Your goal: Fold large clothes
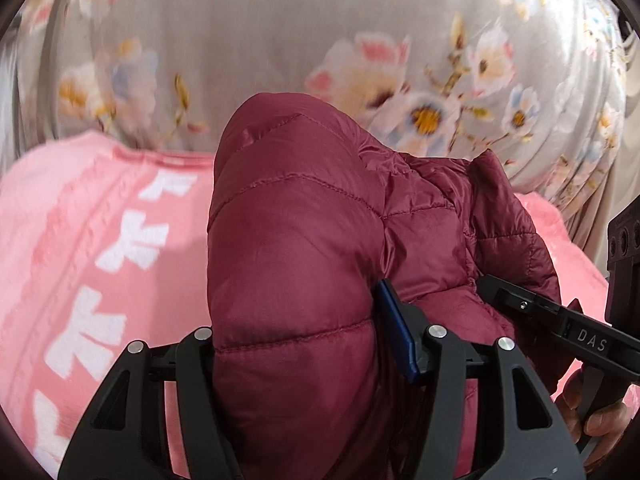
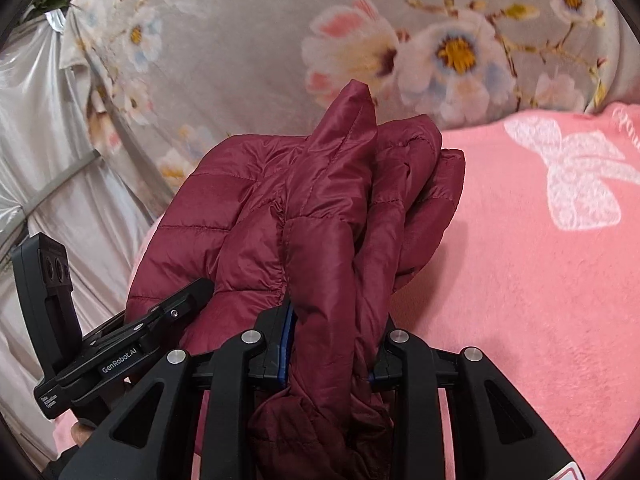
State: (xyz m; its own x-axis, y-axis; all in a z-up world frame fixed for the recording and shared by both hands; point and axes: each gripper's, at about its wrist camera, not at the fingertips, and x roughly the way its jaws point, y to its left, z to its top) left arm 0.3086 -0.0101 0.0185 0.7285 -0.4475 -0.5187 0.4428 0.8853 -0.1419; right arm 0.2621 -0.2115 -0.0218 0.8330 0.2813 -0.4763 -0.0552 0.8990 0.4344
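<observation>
Maroon quilted puffer jacket (image 1: 296, 240) hangs bunched over a pink blanket with white bows (image 2: 520, 260), clamped in both tools, the left tool (image 1: 304, 344) gripping a thick padded fold and the right tool (image 2: 332, 344) pinching gathered layers, with a floral grey curtain (image 1: 248, 40) behind.

Both grippers, left (image 1: 296, 356) and right (image 2: 328, 344), are matte black with round silver screws and blue pads (image 2: 285, 344); white lettering marks their sides.
</observation>
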